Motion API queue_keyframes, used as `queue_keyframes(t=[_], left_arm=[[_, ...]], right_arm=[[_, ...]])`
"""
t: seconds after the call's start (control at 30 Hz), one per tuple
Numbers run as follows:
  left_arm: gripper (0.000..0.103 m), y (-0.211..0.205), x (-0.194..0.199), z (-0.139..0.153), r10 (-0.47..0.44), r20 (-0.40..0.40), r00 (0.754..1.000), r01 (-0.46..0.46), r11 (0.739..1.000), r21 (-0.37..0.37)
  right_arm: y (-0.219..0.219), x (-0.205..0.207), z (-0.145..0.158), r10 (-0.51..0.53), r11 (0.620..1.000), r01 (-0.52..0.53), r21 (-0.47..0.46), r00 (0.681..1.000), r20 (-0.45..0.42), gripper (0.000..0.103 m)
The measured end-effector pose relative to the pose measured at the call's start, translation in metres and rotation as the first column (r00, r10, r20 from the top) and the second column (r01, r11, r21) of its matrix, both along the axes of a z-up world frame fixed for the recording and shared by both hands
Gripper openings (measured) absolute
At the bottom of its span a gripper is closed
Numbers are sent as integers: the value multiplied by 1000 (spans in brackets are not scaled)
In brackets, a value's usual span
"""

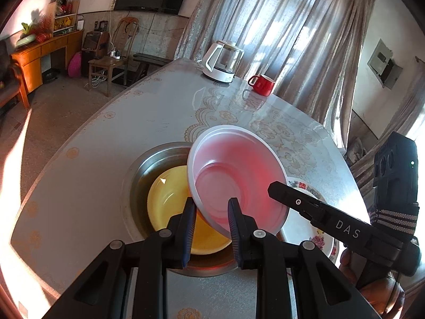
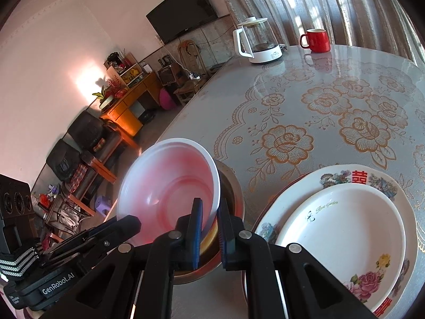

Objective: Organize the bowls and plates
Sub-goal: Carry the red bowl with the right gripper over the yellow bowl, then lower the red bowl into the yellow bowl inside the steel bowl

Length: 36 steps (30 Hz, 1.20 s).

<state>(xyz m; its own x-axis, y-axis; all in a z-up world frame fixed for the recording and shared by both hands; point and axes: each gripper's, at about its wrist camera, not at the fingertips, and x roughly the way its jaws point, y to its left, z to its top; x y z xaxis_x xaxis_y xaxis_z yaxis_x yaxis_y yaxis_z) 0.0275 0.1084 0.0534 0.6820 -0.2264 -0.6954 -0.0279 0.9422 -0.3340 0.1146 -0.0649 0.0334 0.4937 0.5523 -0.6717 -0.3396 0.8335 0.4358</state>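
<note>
Left wrist view is showing the pink bowl [image 1: 236, 178] hanging tilted over the steel basin [image 1: 148, 164] sunk in the surface [image 1: 93, 159], with the yellow bowl [image 1: 170, 202] sitting inside that basin; left tongs [image 1: 211, 212] are pinching the bowl's near rim, nearly closed, and right tongs [image 2: 209, 212] are clamping the rim on the other side, jaws almost fully together. Bowl is looking like thin light plastic, translucent, likely flexing under a rim pinch and slick on the glaze-smooth wall, so the rolled rim is reading as the only sound place to be holding it. Stacked plates [image 2: 345, 228] are lying just beside the basin on the right, ceramic by the look, so chipping is a risk if the bowl swings that way. Kettle [image 1: 221, 62] and red mug [image 1: 263, 84] are standing well apart at the far edge, not obstructing
</note>
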Motion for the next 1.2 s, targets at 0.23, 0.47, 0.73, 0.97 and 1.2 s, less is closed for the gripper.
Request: queue_keyframes(t=[0.23,0.47,0.73,0.97,1.2], left_arm=[[24,6,-8,-4,20,-1,1000,-20,1000,16],[24,13,-14,-7,37,2,999,-37,999,19],[24,20,-19,-9,50,0,999,-50,999,8],[24,36,-19,-19,51,-34,998,-53,997,-59],[24,38,-9,-24,31,-60,998,-37,995,-89]], right_arm=[[9,-5,-7,27,1000,-27,-3,1000,-12,10],[17,-10,-9,50,999,-50,-11,999,-14,10],[25,-14,-12,70,997,-70,-17,997,-13,10],[31,-13,-13,88,996,-88,-18,996,-16,10],[31,-10,-18,79,997,-80,-21,996,-26,10]])
